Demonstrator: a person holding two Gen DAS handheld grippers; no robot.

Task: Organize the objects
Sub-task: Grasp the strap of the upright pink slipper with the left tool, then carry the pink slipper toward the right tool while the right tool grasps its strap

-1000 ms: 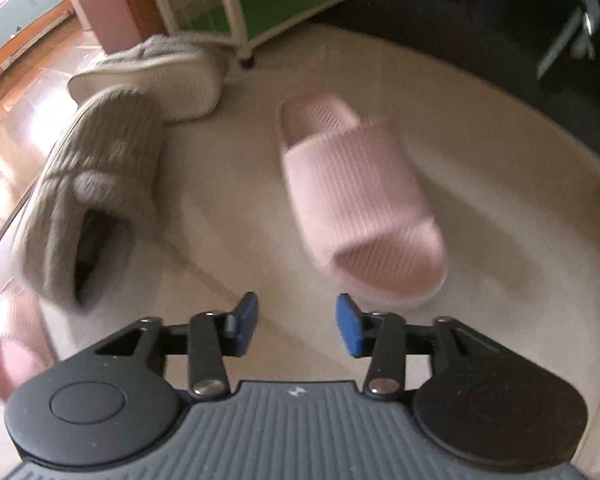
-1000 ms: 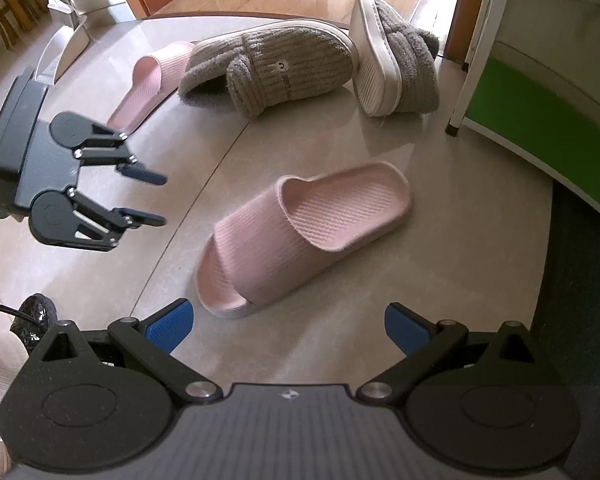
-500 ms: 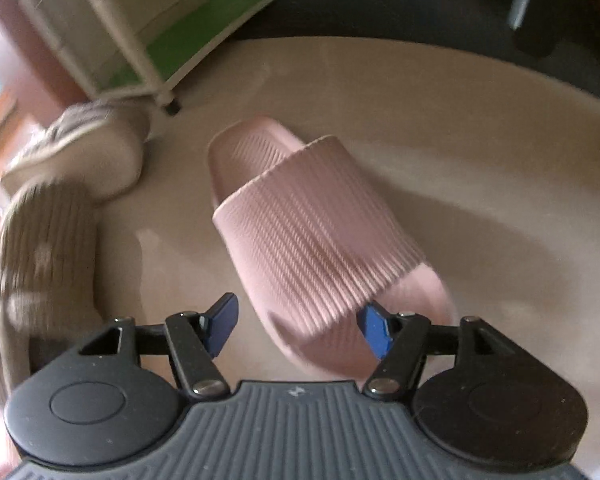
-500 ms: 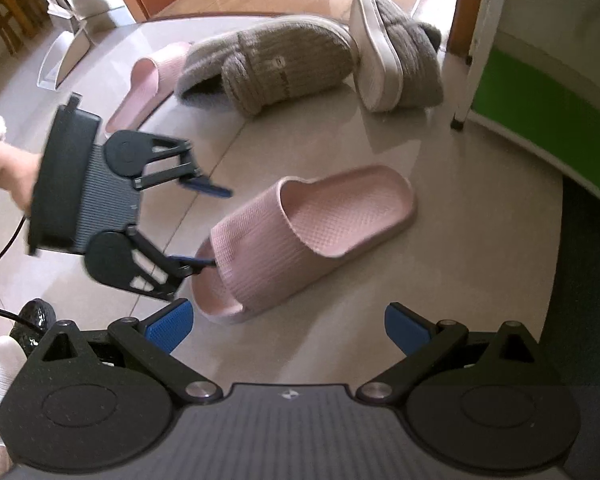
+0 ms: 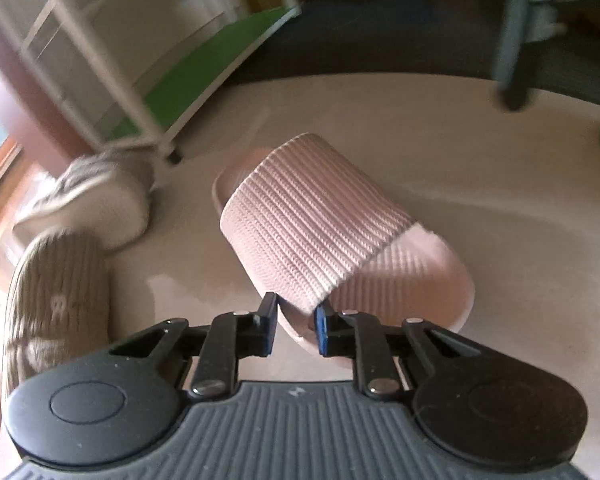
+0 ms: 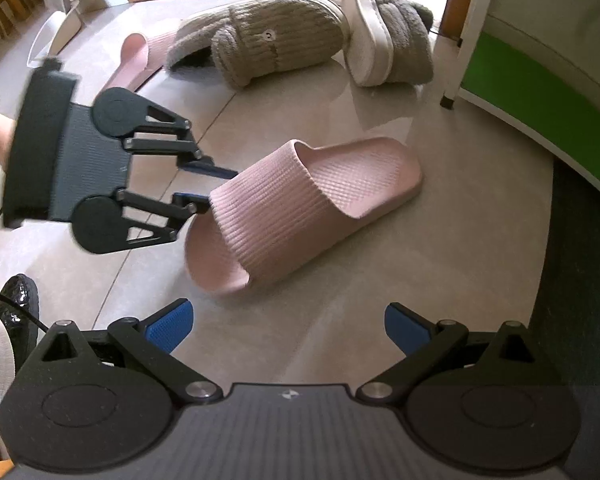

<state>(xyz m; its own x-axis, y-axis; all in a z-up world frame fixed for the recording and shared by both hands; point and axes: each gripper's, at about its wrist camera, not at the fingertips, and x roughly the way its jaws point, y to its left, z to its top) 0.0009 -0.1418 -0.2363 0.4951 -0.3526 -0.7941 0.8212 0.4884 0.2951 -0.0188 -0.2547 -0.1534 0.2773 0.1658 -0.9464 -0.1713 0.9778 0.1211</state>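
Home interior: beige tiled floor (image 6: 440, 280) with grey plush slippers (image 6: 268, 36) and pink slides (image 6: 300, 208) scattered, white-framed rack (image 6: 472, 28) with green shelf, wooden door frame behind

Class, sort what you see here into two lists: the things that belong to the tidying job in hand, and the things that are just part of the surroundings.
Belongs to the job:
- pink slide, its strap edge pinched by the left gripper
- second pink slide
- upright grey slipper
- grey slipper on its side
- right gripper, open and empty
- white rack, possibly the destination

Surroundings:
- tiled floor
- dark mat
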